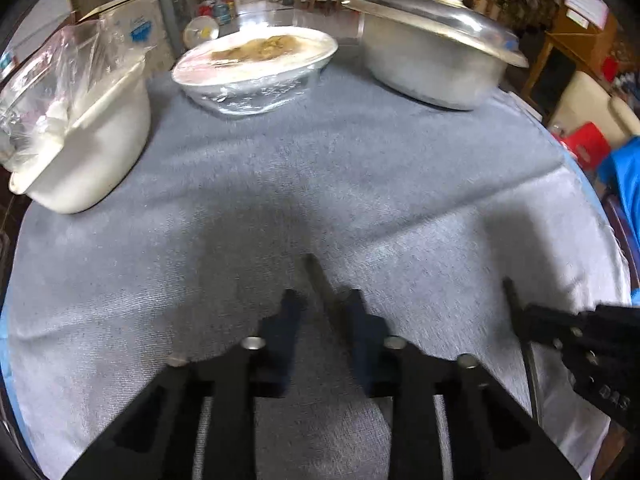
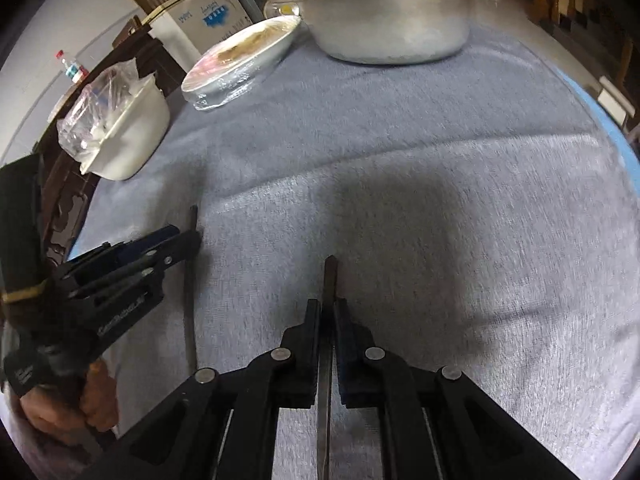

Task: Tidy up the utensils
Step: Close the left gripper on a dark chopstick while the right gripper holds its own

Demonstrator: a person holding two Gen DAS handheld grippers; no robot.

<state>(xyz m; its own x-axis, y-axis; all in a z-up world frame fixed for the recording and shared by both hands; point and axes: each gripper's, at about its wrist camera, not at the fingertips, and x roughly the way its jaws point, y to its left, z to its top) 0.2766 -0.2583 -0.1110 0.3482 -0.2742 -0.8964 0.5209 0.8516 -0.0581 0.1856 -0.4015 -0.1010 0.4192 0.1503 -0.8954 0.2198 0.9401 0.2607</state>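
Observation:
My left gripper is nearly shut with a dark slim utensil handle against its right finger, held over the grey tablecloth. In the right wrist view the left gripper shows at the left, holding that thin utensil upright. My right gripper is shut on a second slim metal utensil that runs between its fingers. It also shows at the right edge of the left wrist view, with its utensil.
A white pot with a plastic bag stands at the left. A wrapped oval dish of food is at the back middle. A lidded metal pot is at the back right. The table edge curves on the right.

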